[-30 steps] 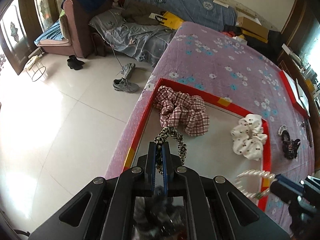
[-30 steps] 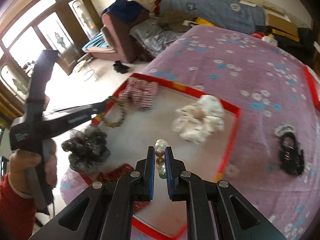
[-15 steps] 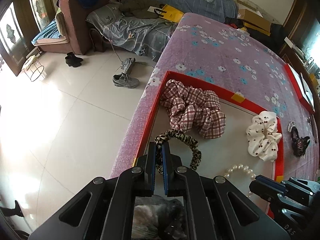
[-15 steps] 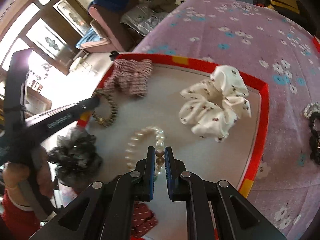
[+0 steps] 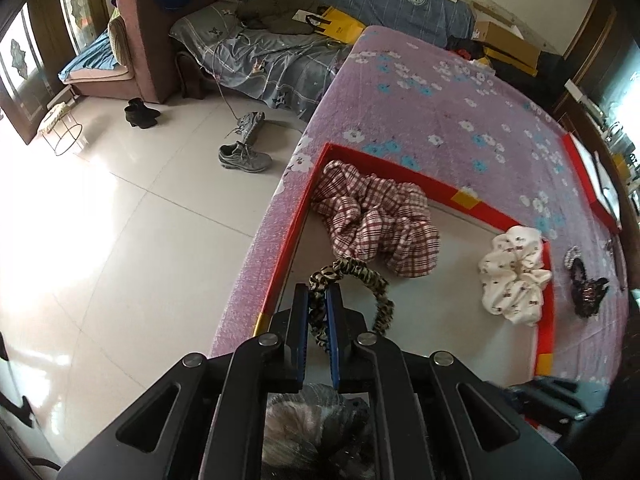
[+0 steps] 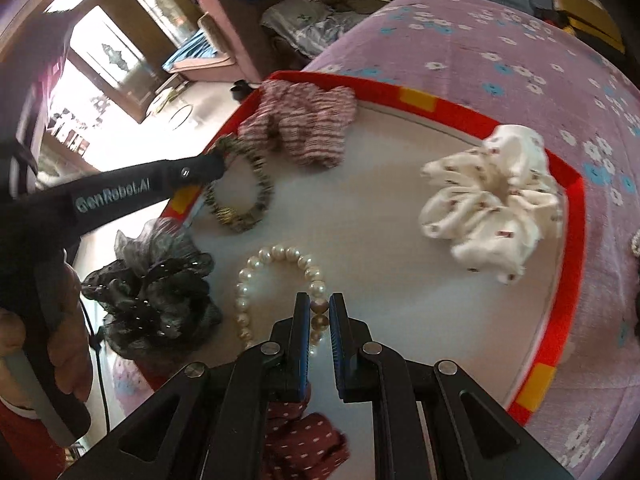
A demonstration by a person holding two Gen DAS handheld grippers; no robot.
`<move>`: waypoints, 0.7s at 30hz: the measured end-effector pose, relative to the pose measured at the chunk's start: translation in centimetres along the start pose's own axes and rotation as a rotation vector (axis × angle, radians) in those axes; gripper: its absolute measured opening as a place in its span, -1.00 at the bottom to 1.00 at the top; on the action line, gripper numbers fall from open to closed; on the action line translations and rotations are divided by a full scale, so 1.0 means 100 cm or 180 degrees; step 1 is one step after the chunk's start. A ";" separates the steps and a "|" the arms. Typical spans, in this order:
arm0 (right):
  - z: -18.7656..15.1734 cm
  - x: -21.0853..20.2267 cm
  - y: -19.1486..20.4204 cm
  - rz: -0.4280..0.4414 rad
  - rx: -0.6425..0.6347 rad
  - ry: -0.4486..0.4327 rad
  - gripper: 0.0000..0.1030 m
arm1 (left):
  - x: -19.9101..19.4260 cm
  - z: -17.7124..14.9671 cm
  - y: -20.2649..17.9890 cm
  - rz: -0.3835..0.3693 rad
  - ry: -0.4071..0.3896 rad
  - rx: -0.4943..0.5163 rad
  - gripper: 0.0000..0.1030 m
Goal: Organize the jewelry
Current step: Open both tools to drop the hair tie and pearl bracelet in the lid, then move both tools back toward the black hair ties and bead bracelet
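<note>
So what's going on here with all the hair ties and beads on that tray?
A person is sorting accessories on a red-rimmed tray on a bed, a handheld gripper in each hand. The left gripper is shut on a leopard-print hair tie; the right gripper is shut on a pearl bracelet. Plaid, white and black scrunchies lie in the tray.

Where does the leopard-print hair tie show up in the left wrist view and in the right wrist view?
Left wrist: leopard-print hair tie at bottom centre, pinched in the left gripper.
Right wrist: same tie at centre left, at the left gripper's tip.
Shared landmark: plaid scrunchie just beyond it.
</note>
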State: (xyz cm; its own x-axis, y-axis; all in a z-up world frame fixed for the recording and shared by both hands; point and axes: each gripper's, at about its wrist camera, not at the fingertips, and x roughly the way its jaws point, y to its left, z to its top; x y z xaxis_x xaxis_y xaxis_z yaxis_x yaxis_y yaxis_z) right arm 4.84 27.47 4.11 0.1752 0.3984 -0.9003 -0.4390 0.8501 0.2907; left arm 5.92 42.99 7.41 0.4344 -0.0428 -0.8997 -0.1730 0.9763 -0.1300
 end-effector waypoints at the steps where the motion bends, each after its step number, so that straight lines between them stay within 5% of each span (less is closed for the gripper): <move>1: 0.000 0.002 0.003 0.0017 -0.0024 0.0010 -0.77 | -0.004 -0.001 0.000 -0.0017 -0.0010 -0.0007 -0.84; 9: 0.000 0.002 0.016 0.0054 -0.0203 -0.0008 -0.76 | -0.048 -0.007 -0.001 -0.0105 -0.0254 -0.0087 -0.60; 15: -0.007 -0.028 0.011 0.0124 -0.0217 -0.0189 -0.41 | -0.079 -0.016 0.003 0.0067 -0.0470 -0.0196 -0.49; 21: -0.017 -0.062 0.004 0.0142 -0.0217 -0.0410 -0.41 | -0.113 -0.027 0.009 0.0244 -0.0670 -0.0387 -0.45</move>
State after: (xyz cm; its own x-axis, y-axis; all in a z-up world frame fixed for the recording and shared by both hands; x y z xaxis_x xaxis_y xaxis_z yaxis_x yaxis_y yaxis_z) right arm 2.06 24.78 9.22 0.2638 0.4798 -0.8368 -0.5070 0.8070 0.3029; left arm -1.53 43.76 16.33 0.5882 0.0878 -0.8039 -0.3119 0.9418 -0.1253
